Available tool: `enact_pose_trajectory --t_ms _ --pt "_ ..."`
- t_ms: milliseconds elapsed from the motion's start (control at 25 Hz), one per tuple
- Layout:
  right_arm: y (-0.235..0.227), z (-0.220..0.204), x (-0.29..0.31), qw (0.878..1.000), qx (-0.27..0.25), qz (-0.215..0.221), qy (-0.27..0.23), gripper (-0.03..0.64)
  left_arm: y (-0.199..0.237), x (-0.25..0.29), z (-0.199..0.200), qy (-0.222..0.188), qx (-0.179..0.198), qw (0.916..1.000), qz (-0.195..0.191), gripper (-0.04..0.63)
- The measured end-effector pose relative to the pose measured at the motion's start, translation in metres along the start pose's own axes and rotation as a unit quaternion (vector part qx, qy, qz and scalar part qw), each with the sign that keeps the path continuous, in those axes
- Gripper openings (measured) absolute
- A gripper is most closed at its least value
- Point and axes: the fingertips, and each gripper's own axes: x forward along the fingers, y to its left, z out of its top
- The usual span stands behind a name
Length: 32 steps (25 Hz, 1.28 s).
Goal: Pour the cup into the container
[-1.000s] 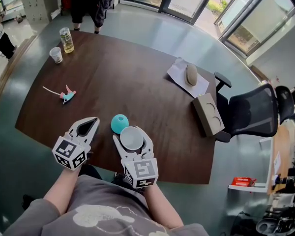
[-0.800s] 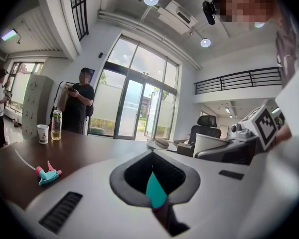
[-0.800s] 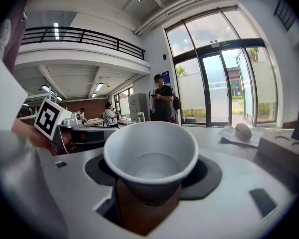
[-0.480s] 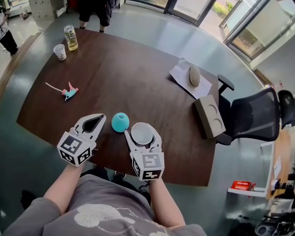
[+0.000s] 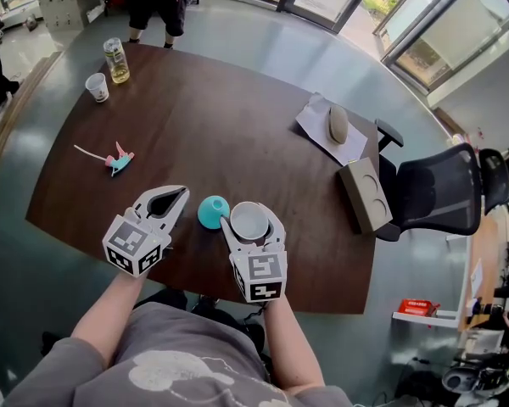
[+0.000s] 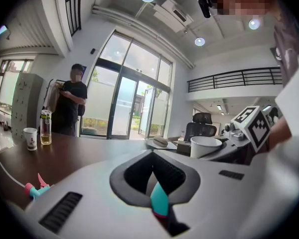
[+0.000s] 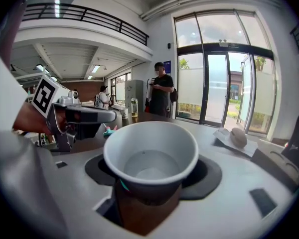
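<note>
- Dark brown surface [image 5: 237, 125]: carries every item listed below except the chair and the person.
- Small paper cup [image 5: 96, 87]: upright at the far left corner, just beside a clear bottle [image 5: 115, 61] of yellowish liquid.
- Pink-and-teal tool [image 5: 117, 160]: lies on the left side, with a white cord trailing from it.
- Oval grey object [image 5: 338, 124]: rests on a white sheet [image 5: 316, 119] near the right edge.
- Cardboard tray [image 5: 366, 195]: at the right edge, next to a black office chair [image 5: 433, 195].
- Person in dark clothing [image 5: 153, 2]: stands beyond the far edge.

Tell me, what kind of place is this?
Probably an office lobby or meeting space: there is a big wooden table, a black office chair and tall glass doors.
</note>
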Motion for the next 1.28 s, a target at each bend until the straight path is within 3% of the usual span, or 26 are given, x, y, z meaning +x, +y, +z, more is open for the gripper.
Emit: enact_pose_trajectory --t_ms 360,640,920,1280 --pt "-0.003 -0.010 0.012 0.997 -0.043 -0.010 0.064 0.305 0.002 0.014 -0.006 0.005 -0.008 0.9995 -0.029 0.006" --pt "-0.005 -0.016 0.015 0.994 -0.057 0.006 0.092 0.305 -0.006 0.020 -0.020 0.030 0.019 0.9983 -0.047 0.006" --pt "-0.002 -0.017 0.020 0.989 -0.081 0.029 0.116 0.305 -0.008 0.023 -0.025 0.031 0.007 0.9978 -0.058 0.006" --pt "-0.006 -0.020 0.024 0.983 -0.099 0.013 0.155 0.305 -0.005 0.022 -0.024 0.026 -0.004 0.9982 -0.054 0.006"
